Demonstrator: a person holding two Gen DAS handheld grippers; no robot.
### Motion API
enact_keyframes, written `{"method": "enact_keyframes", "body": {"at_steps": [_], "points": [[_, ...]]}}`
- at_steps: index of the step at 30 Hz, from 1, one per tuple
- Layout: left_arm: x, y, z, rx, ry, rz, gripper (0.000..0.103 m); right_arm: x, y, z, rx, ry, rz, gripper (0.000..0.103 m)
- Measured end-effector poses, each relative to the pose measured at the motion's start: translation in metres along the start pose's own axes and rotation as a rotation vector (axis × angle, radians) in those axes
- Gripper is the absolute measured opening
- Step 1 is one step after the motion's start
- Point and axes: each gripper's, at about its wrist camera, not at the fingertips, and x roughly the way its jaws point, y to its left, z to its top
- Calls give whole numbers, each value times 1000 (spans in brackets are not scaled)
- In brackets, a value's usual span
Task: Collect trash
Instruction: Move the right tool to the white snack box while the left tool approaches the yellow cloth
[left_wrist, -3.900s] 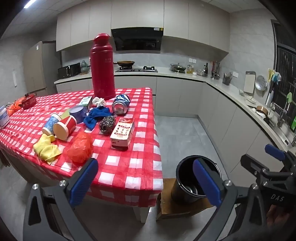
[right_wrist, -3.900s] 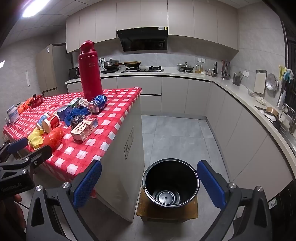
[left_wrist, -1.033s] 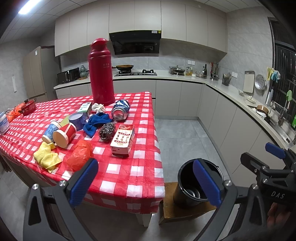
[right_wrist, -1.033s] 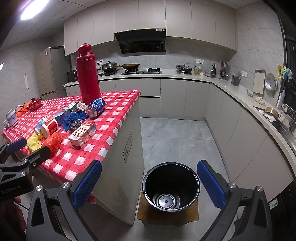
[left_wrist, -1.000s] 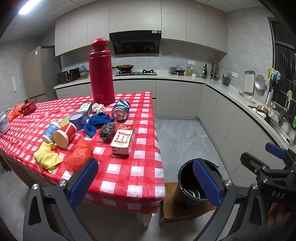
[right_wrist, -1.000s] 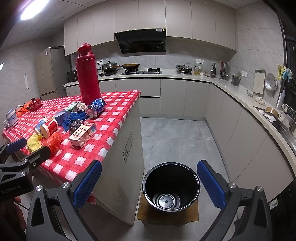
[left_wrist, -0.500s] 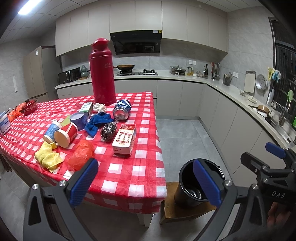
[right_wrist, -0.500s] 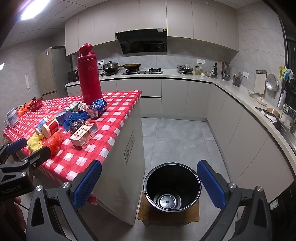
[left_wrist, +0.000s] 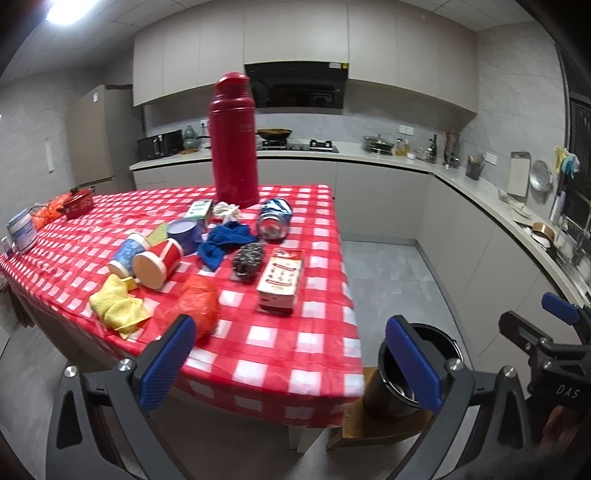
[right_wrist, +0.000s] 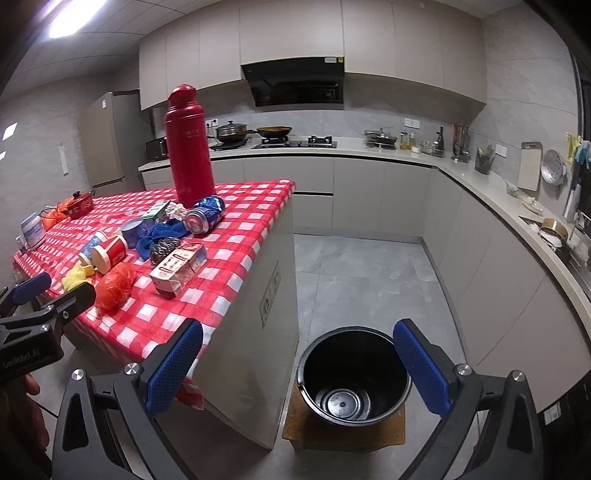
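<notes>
With both grippers, left (left_wrist: 291, 363) and right (right_wrist: 297, 363), gaping wide and empty, you pinch the light, crushable carton (left_wrist: 279, 277) just right of the orange bag (left_wrist: 195, 302) across its narrow sides

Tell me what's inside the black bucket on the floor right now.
Nothing: in the right wrist view the black bucket shows only its bare ringed bottom, no trash. The near inner wall is hidden below the rim. It sits on a wooden stool beside the table.
</notes>
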Motion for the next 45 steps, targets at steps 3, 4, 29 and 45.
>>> {"method": "enact_keyframes", "body": {"at_steps": [3, 4, 29, 45], "points": [[1, 12, 1, -18, 0, 28, 103, 3, 8, 4, -10, -7, 23, 103], [2, 16, 1, -25, 0, 37, 103, 5, 11, 5, -15, -9, 28, 103], [37, 146, 0, -139, 19, 222, 103, 73, 136, 35, -116, 10, 172, 90], [110, 228, -12, -222, 127, 213, 99, 156, 185, 45, -86, 99, 137, 74]]}}
